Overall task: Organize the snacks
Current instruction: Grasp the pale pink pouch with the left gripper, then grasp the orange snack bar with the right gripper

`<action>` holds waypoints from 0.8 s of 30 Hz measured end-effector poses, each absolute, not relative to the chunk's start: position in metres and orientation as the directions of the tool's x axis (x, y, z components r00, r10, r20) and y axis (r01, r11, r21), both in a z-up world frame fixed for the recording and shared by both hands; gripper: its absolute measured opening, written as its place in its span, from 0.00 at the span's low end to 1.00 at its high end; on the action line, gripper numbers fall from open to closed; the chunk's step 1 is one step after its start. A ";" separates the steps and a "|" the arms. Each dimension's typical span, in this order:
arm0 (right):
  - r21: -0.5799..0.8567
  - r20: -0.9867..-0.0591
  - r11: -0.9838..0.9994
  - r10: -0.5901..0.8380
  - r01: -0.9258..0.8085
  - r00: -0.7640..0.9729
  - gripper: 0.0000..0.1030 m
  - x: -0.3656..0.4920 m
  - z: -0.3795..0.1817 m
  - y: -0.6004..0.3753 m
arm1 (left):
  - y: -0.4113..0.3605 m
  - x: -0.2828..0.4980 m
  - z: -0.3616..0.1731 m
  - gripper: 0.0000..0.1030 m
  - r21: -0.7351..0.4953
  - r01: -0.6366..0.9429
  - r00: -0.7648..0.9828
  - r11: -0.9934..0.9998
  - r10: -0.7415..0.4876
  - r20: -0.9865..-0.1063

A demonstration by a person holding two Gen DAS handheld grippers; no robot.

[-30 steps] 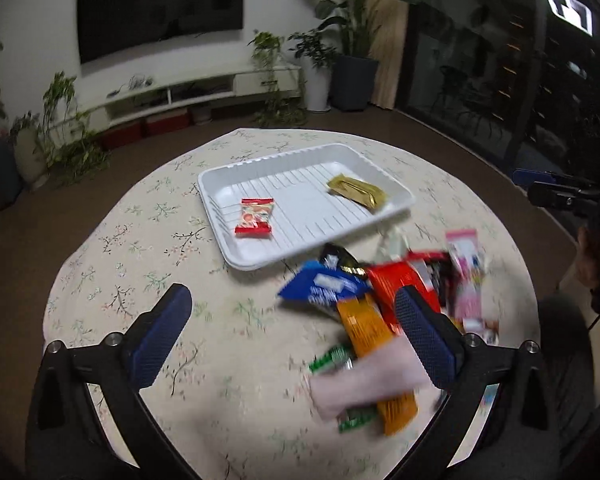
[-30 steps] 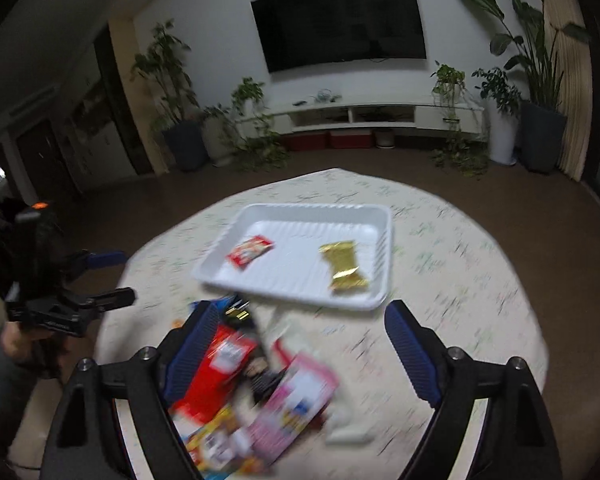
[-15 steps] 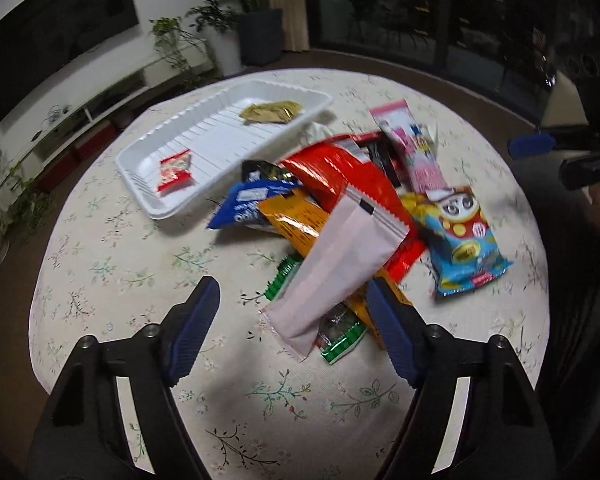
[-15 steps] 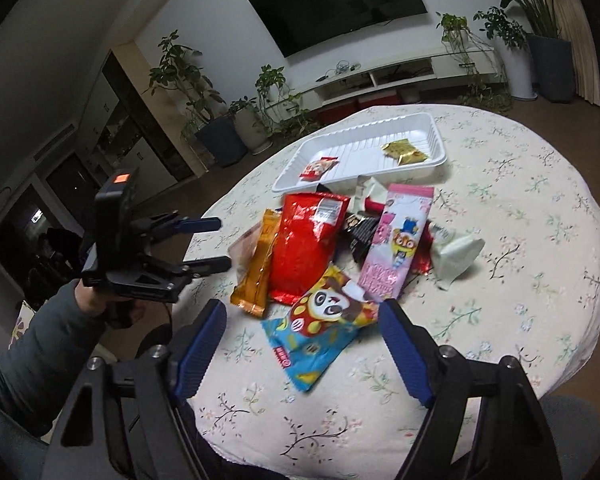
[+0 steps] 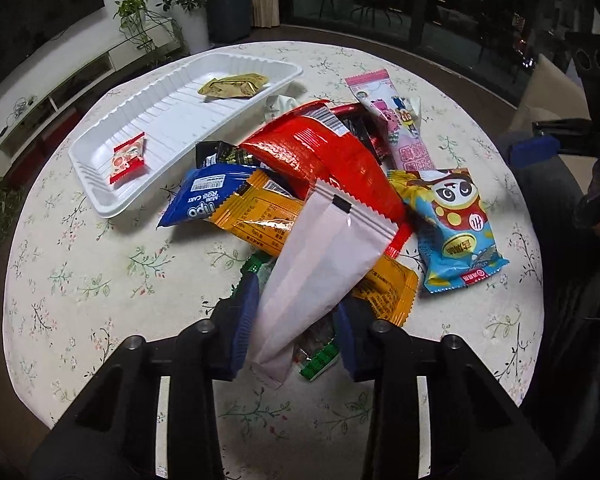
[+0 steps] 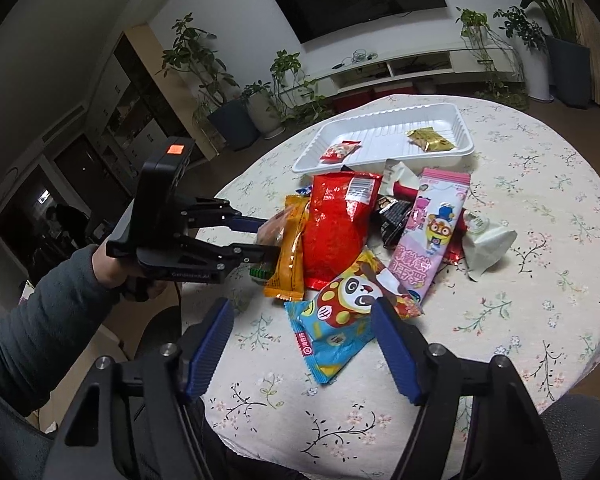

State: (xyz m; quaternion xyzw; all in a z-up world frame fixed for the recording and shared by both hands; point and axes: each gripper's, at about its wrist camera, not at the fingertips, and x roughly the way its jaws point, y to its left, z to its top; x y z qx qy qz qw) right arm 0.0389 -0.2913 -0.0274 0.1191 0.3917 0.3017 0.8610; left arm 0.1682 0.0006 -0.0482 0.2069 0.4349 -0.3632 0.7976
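Left gripper (image 6: 266, 242): black angular body, boxy black housing on top with orange-red square marking, pale lettering along lower frame edge, small silver screws on linkage arms, blue ribbed pads on fingers (image 5: 242, 330). Right gripper (image 6: 302, 354): black forked frame, round silver bolts at joints, blue ribbed pads. Person's left hand (image 6: 118, 270) emerges from grey-teal long sleeve (image 6: 32, 320). Thin dark cable hangs beneath handle.
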 end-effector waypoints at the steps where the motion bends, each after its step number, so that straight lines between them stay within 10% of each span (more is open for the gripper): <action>1: 0.442 -0.606 0.789 0.614 -0.427 0.506 0.70 0.040 -0.029 -0.290 | 0.002 0.168 -0.048 0.29 0.008 0.753 0.359 0.658 -0.401 -0.843; 15: 0.421 -0.636 0.789 0.608 -0.447 0.475 0.64 0.038 -0.032 -0.265 | 0.018 0.170 -0.046 0.15 -0.014 0.603 0.427 0.797 -0.338 -0.839; 24: 0.330 -0.681 0.814 0.556 -0.478 0.477 0.40 0.060 -0.027 -0.223 | 0.057 0.147 -0.029 0.12 -0.144 0.477 0.477 0.867 -0.393 -0.786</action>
